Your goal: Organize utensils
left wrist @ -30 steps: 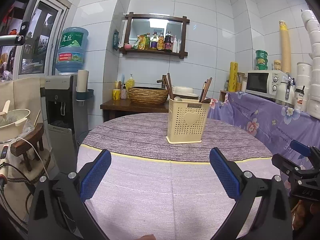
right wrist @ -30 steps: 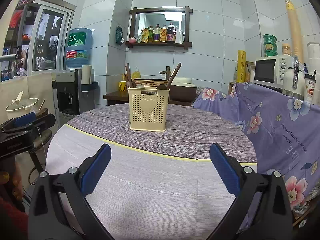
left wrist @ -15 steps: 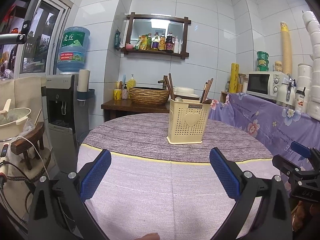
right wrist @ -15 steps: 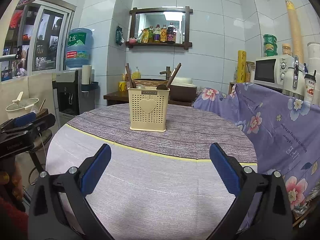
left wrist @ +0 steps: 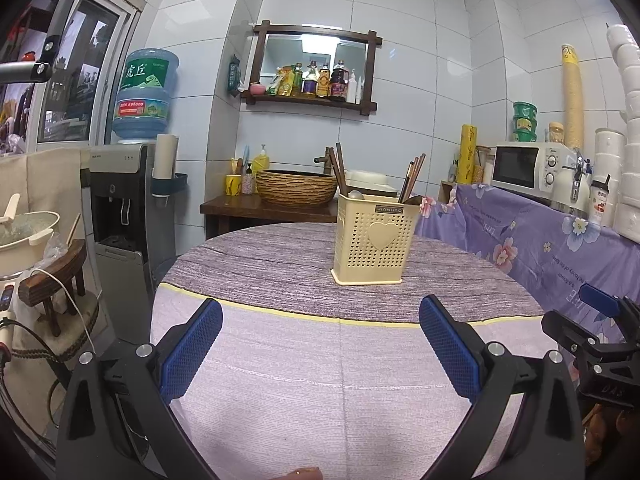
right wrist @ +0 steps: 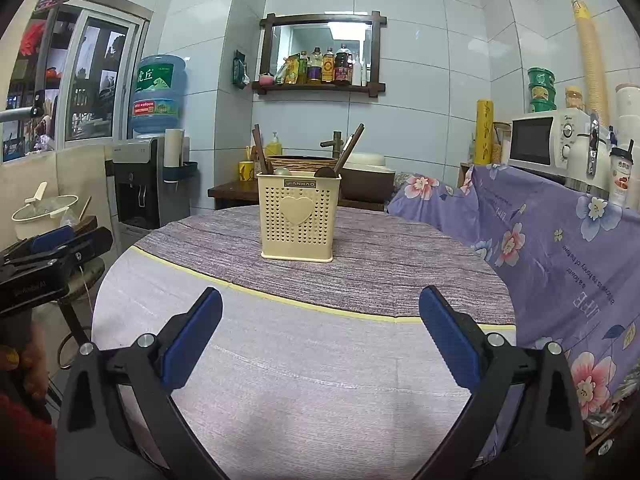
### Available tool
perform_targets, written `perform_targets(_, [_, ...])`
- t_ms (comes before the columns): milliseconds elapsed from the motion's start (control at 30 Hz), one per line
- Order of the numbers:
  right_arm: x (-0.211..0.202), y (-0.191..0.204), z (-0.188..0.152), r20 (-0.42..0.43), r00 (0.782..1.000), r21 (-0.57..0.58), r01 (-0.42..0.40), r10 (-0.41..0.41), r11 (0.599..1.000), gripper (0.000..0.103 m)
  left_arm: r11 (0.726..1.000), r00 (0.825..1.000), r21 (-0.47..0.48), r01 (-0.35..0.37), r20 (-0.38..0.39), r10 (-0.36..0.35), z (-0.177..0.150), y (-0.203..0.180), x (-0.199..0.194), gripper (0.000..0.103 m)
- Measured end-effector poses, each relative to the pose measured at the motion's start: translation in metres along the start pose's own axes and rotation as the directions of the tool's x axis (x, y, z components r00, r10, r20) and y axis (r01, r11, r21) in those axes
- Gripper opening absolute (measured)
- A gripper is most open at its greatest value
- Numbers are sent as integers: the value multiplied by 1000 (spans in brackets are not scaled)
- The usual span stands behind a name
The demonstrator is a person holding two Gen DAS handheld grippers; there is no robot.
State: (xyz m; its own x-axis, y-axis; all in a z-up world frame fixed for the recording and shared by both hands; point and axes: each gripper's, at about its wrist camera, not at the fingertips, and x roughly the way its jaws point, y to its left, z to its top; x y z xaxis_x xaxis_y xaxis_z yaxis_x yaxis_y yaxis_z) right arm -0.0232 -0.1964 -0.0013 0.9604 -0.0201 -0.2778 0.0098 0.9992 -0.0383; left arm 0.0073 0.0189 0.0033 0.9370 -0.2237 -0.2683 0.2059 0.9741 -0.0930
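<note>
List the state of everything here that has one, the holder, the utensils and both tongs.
utensil holder: upright on the table, untouched
utensils: standing in the holder, leaning outward
left tongs: open, empty
right tongs: open, empty
microwave: door closed

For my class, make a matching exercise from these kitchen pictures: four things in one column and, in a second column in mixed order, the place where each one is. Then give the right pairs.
Things
1. utensil holder
2. microwave
3. water bottle
4. sauce bottles

Places
A. on the wooden wall shelf
B. on the round table
C. on top of the water dispenser
D. on the counter with the floral cloth

Pairs: 1-B, 2-D, 3-C, 4-A
</note>
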Motion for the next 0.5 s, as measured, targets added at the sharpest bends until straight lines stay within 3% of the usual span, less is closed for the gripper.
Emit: perform_targets(500, [0, 0, 0, -1, 1000, 0, 1, -1, 1000, 97, 1000, 1000, 10, 5, -9, -5, -2, -4, 0, 98])
